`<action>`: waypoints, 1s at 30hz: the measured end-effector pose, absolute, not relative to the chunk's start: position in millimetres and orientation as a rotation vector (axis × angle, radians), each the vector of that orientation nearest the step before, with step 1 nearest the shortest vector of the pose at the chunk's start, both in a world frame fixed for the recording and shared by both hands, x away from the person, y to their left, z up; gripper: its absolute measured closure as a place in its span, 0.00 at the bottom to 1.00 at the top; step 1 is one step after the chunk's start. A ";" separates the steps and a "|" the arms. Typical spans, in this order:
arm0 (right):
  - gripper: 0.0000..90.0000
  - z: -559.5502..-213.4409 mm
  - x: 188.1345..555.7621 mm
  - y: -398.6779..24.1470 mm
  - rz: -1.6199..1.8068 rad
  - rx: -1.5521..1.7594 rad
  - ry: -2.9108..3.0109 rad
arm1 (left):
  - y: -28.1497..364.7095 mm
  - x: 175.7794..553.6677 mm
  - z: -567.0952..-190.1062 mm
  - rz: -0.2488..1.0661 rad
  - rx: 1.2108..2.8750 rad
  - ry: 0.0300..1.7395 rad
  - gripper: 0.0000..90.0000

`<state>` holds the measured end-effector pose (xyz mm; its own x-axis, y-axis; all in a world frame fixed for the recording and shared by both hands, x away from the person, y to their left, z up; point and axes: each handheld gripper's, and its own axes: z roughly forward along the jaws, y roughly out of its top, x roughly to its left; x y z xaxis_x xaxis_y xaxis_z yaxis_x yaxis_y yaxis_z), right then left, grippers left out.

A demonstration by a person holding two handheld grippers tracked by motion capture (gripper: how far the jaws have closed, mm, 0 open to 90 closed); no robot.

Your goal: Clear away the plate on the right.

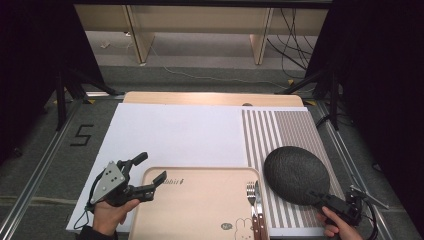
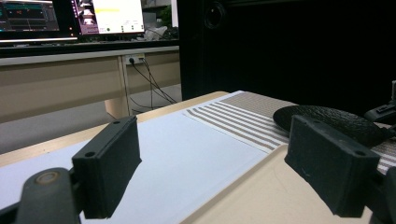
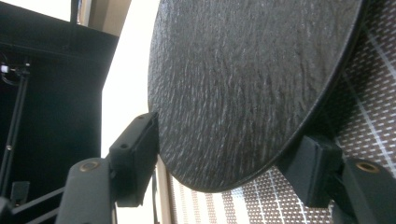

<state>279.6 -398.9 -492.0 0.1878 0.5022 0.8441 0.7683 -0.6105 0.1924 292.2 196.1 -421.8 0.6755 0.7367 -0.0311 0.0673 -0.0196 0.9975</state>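
The right tongs (image 3: 224,172) have their jaws on either side of the near edge of a dark, rough-textured round plate (image 1: 296,174); one jaw lies against its top face and the other sits beneath the rim, though whether they press firmly cannot be told. The plate rests on a striped placemat (image 1: 280,130) at the right of the counter (image 1: 210,98), just beside a fork (image 1: 251,200) and knife (image 1: 259,202) lying on a beige tray (image 1: 195,205). The left tongs (image 1: 148,174) stand open and empty over the tray's left corner, above a white sheet (image 1: 175,132).
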 end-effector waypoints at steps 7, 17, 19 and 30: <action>0.49 -495.3 277.9 -399.3 -1.398 -2.221 -1.144 | 196.0 292.2 -421.9 0.608 1.519 0.694 0.19; 0.63 -500.4 278.7 -401.7 -1.385 -2.251 -1.057 | 195.6 292.1 -421.9 0.607 1.521 0.694 0.19; 0.66 -500.8 277.8 -402.9 -1.371 -2.249 -1.066 | 195.5 292.2 -422.0 0.606 1.520 0.695 0.19; 0.78 -505.8 276.1 -403.7 -1.387 -2.266 -0.997 | 195.6 292.2 -422.2 0.605 1.520 0.697 0.19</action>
<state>276.1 -403.7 -505.8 0.2921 0.4017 0.8679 0.6946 -0.7129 0.0962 292.2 195.6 -422.2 0.6755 0.7366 -0.0328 0.0713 -0.0210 0.9972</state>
